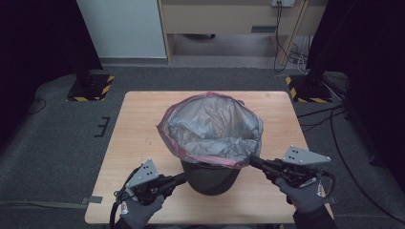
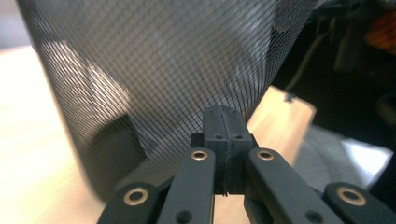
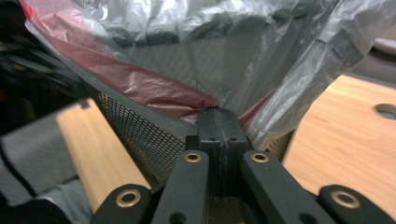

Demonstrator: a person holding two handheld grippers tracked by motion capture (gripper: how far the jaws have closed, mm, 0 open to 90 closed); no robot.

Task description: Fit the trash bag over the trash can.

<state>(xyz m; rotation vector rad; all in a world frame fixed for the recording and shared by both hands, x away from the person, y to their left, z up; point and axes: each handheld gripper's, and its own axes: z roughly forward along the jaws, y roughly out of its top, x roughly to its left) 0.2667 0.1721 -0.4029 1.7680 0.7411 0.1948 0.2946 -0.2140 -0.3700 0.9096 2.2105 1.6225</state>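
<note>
- On the desk [image 1: 143, 138], between both tools: mesh bin [image 1: 210, 176] with grey liner bag [image 1: 212, 126].
- Left hand-held gripper [image 1: 183, 178]: jaws shut, empty, tip at bin wall, low.
- Right hand-held gripper [image 1: 253, 161]: jaws shut, tip against bag's rim, gloved hand [image 1: 303, 193] level.

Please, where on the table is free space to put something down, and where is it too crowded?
Free: the bare table left of the bin, and the strip right of it toward the far right corner. Crowded: the near edge, where the left tool and the right tool flank the bin and its bag.
</note>
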